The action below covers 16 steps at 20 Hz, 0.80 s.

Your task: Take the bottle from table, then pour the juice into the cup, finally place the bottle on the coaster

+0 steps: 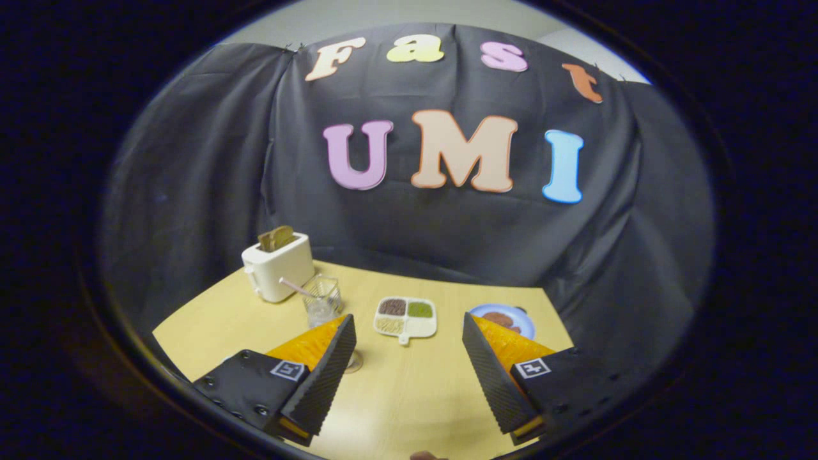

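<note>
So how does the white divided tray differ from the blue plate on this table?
The divided tray is white, squarish, with four compartments and a small handle; the blue plate is round and undivided. The tray holds separate brown, green and pale fillings; the plate carries one brown item. The tray lies beyond the gap between the open gripper fingers; the plate sits partly behind one finger. Both lie flat on the table.

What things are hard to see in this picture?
- Clear glass cup with a straw: its base sits behind the left orange-backed finger of the open gripper, gripper view.
- Blue round plate: near edge hidden by the right finger; the brown food is too small to name.
- White four-part dish: fillings too small to identify.
- White toaster: far side turned away.
- Whether the cup holds juice: unclear.
</note>
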Tool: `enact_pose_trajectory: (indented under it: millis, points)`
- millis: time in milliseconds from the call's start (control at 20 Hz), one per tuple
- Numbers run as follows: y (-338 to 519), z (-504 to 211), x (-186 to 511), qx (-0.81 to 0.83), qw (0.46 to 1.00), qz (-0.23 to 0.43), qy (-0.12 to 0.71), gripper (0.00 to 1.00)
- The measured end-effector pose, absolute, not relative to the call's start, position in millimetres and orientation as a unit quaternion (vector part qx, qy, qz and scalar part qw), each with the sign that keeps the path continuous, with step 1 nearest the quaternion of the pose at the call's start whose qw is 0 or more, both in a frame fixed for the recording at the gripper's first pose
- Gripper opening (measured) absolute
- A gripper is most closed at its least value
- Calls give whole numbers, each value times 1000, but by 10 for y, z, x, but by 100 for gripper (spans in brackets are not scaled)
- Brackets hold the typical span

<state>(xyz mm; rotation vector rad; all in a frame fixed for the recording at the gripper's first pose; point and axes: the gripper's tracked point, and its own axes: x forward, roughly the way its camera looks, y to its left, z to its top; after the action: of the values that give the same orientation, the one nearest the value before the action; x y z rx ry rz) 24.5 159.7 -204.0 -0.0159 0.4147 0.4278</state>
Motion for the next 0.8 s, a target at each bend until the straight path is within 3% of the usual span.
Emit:
enact_pose_trajectory:
  millis: [500, 800]
  points:
    - [910, -1009, 627, 33, 981, 144, 128, 100]
    - [623, -847, 846, 21, 986, 126, 105, 100]
